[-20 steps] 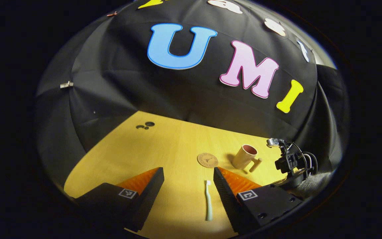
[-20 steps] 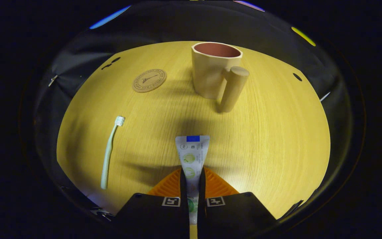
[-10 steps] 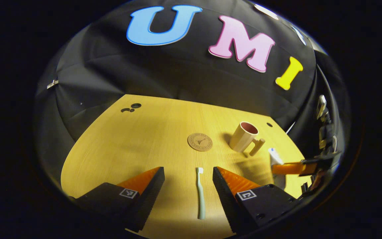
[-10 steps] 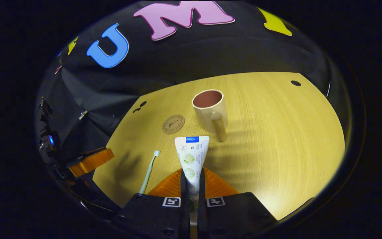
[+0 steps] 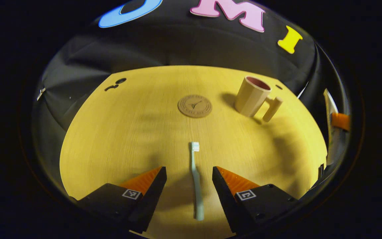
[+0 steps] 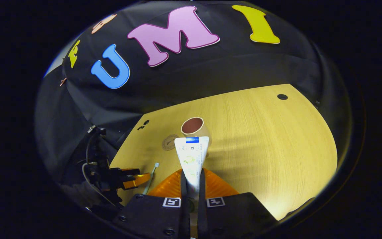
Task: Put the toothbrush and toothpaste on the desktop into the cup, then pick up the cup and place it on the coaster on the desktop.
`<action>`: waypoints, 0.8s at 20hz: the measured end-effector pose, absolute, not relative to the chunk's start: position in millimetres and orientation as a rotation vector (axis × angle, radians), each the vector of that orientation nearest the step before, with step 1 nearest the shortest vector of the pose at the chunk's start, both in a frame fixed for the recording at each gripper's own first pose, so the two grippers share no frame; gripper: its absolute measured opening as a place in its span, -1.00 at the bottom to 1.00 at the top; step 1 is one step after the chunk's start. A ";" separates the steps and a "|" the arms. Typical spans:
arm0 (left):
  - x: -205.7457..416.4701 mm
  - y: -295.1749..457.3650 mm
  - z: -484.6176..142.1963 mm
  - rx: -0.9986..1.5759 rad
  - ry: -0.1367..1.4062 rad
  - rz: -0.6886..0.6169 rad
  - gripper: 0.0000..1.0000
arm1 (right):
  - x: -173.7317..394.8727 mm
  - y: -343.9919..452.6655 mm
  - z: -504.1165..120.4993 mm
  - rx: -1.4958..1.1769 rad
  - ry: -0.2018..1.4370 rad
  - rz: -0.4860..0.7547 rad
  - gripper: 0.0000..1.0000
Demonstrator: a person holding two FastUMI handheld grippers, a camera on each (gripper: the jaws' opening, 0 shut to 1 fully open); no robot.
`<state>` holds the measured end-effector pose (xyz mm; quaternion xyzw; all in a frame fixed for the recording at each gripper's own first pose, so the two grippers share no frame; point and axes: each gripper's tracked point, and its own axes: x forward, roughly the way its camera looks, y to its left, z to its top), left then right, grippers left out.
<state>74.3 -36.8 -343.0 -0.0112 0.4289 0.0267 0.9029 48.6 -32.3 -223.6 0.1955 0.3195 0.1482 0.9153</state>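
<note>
Right hand-held gripper (image 6: 191,186) has lifted the clamped toothpaste (image 6: 191,157); left hand-held gripper (image 5: 189,186) gapes around toothbrush (image 5: 196,179).

In the right gripper view the toothpaste (image 6: 191,159) hides the near wall and handle of the cup (image 6: 192,126) at twelve o'clock, and the toothbrush (image 6: 151,179) handle runs out of sight behind the right gripper (image 6: 191,186).
</note>
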 end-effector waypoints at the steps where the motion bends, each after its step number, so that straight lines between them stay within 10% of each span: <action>1: 74.1 -36.4 -348.4 -0.007 0.904 0.059 0.77 | 49.2 -36.7 -222.0 0.403 0.652 0.307 -0.74; 8: 73.1 -36.4 -365.4 0.031 0.975 0.049 0.62 | 51.1 -57.8 -223.8 0.436 0.645 0.299 -0.74; 11: 72.7 -37.6 -366.3 0.054 0.970 0.059 -0.34 | 54.1 -60.8 -223.3 0.449 0.640 0.299 -0.75; 16: 75.4 -41.7 -365.4 0.084 0.939 0.029 -0.84 | 55.7 -60.1 -224.6 0.472 0.635 0.299 -0.74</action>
